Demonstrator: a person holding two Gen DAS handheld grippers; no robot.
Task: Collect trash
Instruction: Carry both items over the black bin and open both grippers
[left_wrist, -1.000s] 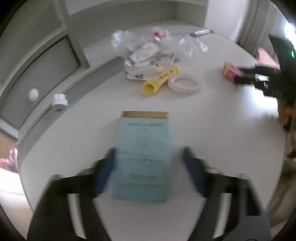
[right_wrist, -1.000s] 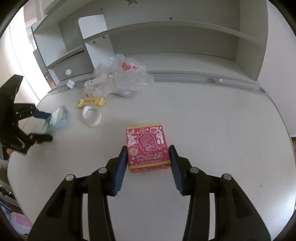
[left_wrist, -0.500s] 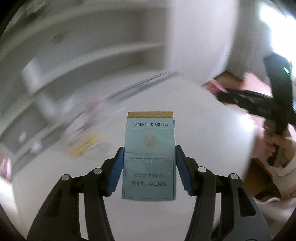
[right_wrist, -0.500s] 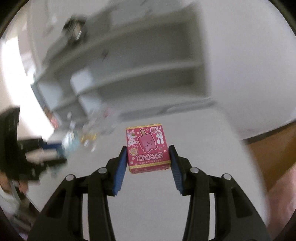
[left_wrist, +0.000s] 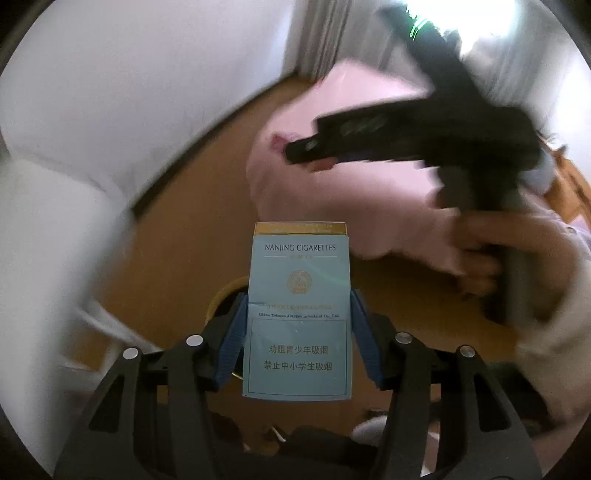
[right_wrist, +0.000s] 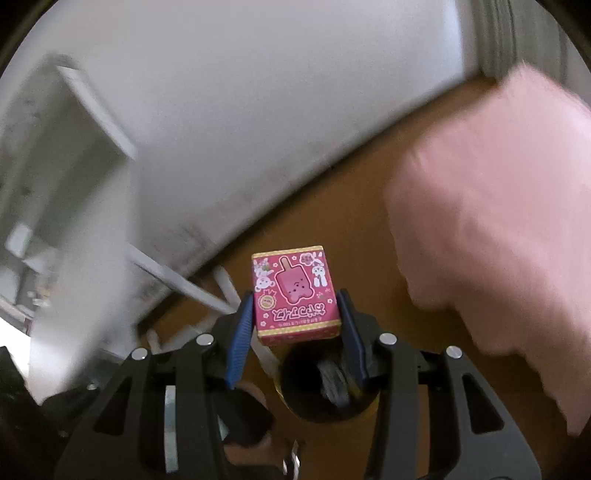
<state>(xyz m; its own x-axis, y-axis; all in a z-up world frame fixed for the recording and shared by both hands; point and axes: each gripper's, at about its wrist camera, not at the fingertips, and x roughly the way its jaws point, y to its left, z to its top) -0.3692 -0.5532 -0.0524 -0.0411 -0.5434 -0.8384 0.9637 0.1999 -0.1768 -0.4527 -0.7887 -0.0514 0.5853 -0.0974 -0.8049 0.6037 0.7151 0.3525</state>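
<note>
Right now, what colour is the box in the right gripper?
Pink box, yellow-trimmed, with a cartoon ice-pop print; right wrist view shows it best.

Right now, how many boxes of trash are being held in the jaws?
2. The blue cigarette box sits clamped in the left gripper; the pink popsicle box sits clamped in the right gripper. None else shows.

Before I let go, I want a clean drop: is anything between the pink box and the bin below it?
Nothing visible. The pink box, held in the right gripper, hangs over the dark bin, with only open air between them.
</note>
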